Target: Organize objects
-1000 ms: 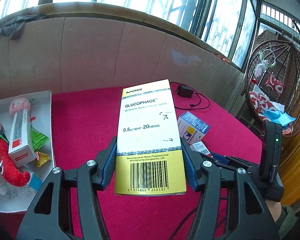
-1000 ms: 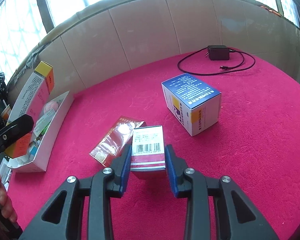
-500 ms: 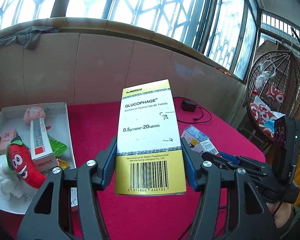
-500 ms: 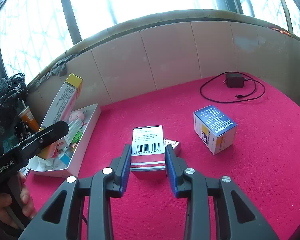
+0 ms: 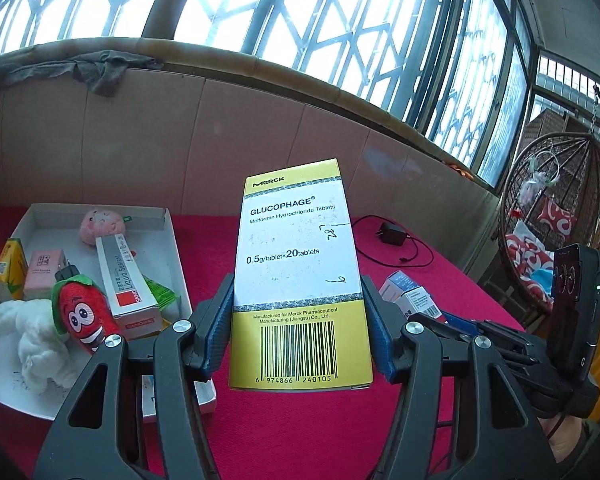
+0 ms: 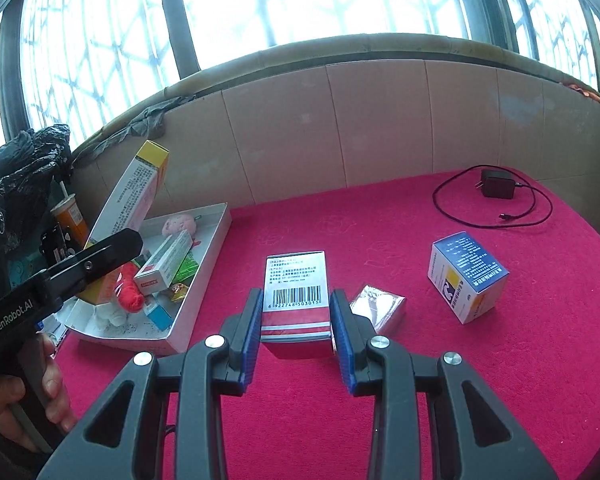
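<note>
A: What does the left tool [image 5: 298,340] carry?

B: A tall Glucophage box [image 5: 300,276], yellow bands top and bottom, white middle, barcode at the near end. The blue pads press on both long sides, so it is gripped, raised above the red table [image 5: 300,432] just right of the white tray [image 5: 172,240].

A: And the right tool [image 6: 296,338]?

B: Narrowly set, clamped on a small red-and-silver box [image 6: 295,292] with a barcode label, lifted over the table.

A: What is in the tray?

B: A strawberry plush [image 5: 80,314], a pink plush [image 5: 100,224], a white fluffy toy [image 5: 36,336], a Liquid Sealant carton [image 5: 126,276], a green sachet [image 5: 160,290]. It is crowded; the far right part looks barest.

A: Open room elsewhere?

B: Plenty of red cloth in the middle. A blue-and-white box [image 6: 468,276] and a foil packet [image 6: 378,306] lie to the right, a black charger [image 6: 498,184] with its cable near the back wall.
</note>
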The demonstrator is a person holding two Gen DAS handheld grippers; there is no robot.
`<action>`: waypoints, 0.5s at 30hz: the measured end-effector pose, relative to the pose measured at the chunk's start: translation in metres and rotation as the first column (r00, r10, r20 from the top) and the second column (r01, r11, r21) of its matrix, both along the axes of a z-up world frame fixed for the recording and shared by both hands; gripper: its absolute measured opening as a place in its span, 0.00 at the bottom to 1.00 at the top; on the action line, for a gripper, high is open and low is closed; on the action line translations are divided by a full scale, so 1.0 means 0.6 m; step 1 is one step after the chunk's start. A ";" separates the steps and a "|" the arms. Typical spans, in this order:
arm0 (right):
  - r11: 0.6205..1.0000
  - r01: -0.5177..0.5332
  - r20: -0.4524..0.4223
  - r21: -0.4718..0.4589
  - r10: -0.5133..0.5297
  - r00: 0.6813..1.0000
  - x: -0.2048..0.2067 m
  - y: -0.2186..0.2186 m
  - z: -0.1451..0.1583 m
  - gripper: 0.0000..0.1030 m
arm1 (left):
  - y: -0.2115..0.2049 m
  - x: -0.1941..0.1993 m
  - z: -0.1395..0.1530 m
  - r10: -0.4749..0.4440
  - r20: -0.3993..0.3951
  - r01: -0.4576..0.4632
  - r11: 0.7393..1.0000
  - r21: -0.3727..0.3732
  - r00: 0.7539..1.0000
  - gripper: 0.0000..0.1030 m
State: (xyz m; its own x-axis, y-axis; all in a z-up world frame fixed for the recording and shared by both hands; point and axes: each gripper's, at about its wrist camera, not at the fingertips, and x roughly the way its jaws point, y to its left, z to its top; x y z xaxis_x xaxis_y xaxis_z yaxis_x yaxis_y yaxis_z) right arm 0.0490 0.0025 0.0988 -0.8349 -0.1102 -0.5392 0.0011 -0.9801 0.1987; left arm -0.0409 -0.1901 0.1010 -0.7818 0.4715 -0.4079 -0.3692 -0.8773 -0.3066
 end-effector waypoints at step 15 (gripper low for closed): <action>0.992 -0.111 -0.020 0.062 0.113 0.993 -0.035 -0.099 0.035 0.32 | -0.083 -0.005 -0.008 0.088 0.012 -0.089 0.994 0.063 0.996 0.57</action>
